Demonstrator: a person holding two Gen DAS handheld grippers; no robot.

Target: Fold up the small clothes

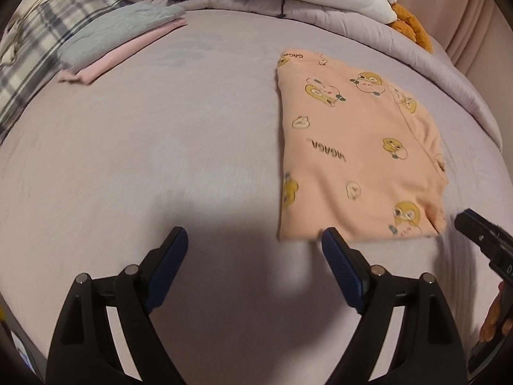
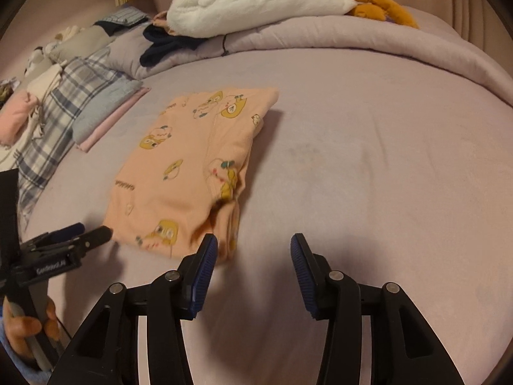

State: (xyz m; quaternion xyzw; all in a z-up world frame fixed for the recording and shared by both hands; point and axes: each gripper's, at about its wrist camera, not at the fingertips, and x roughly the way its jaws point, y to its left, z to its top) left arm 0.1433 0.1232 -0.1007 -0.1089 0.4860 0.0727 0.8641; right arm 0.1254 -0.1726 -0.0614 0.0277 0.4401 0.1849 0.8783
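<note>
Lettering "GAGAGA" is showing on the peach printed garment (image 1: 359,157), repeated near its far edge, among yellow cartoon figures. White lettering on the left gripper's body is showing in the right wrist view, too blurred to read.

No containers are showing.

Peach printed garment is lying folded into a neat rectangle on the lilac bedsheet (image 1: 160,144), layered edges running along one side, both grippers just at its near edge.

Left gripper (image 1: 255,243) is standing released, jaws wide, nothing between them; its right pad is sitting just at the garment's near edge. Right gripper (image 2: 254,250) is standing released too, jaws apart over bare sheet, the garment's corner just beside its left finger.

Folded grey and pink clothes (image 1: 118,38) are lying stacked well apart, beside plaid fabric (image 1: 29,51). White plush toy (image 2: 256,3) is resting on the rolled quilt (image 2: 352,45).
</note>
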